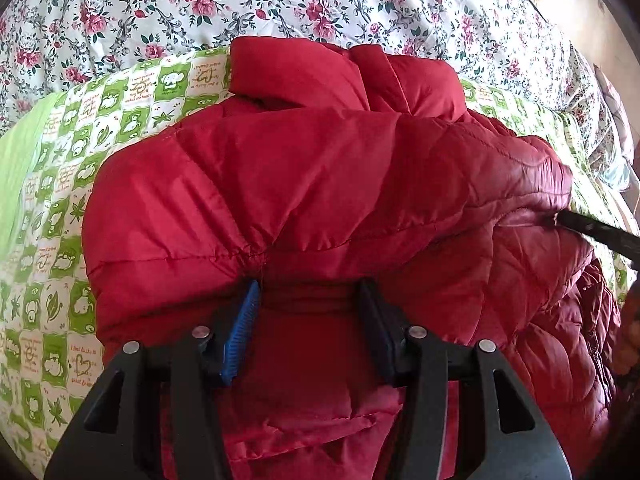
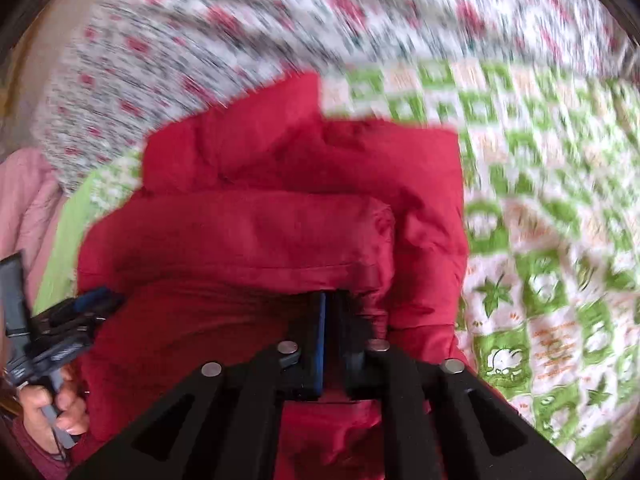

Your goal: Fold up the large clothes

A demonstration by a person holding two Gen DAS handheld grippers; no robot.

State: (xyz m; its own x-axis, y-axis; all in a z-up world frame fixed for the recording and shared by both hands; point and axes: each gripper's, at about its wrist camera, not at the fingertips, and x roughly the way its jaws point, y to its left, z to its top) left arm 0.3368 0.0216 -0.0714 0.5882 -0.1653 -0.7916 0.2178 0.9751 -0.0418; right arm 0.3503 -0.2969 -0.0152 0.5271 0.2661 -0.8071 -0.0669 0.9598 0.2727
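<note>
A red padded jacket lies bunched on a green checked blanket, its collar at the far end. My left gripper is open, its fingers wide apart over a fold of the jacket's near edge. In the blurred right wrist view my right gripper is shut on a thick fold of the red jacket. The left gripper shows at the left edge there, held in a hand. The right gripper's black finger shows at the right edge of the left wrist view, against the jacket.
A white bedsheet with red flowers covers the bed beyond the blanket. Pink cloth lies at the left of the right wrist view. The bed's edge and a pale floor show at the far right.
</note>
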